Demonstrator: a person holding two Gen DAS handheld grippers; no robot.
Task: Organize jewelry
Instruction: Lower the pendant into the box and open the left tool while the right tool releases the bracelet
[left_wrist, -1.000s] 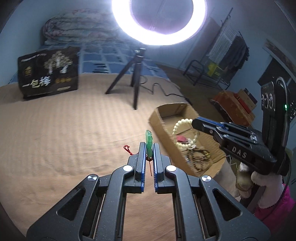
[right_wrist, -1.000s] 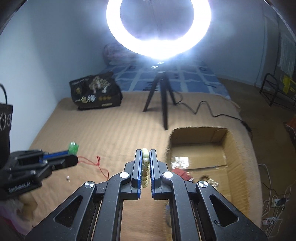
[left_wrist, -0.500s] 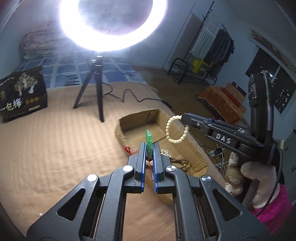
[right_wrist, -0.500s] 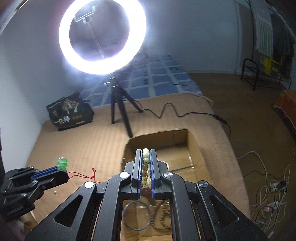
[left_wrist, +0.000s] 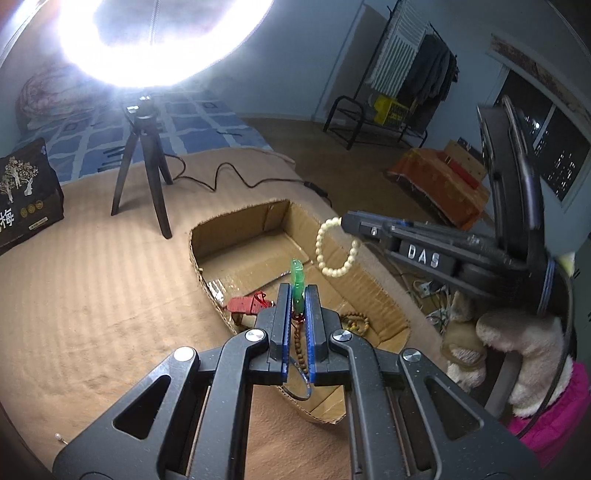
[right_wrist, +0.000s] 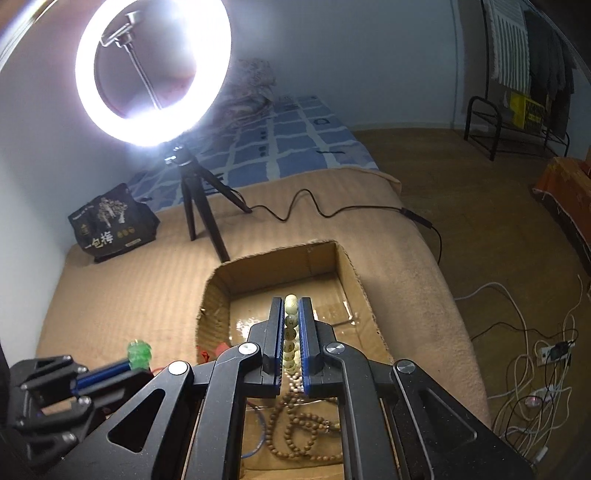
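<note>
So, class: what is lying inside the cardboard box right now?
Inside the cardboard box lie brown wooden beads, a red item and a thin blue ring. The grippers hide part of the floor near the camera.

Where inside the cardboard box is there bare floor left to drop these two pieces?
The far half of the cardboard box is bare, between its back wall and the shiny tape strip. The near half is crowded: brown bead necklace, blue bangle and red pouch.
</note>
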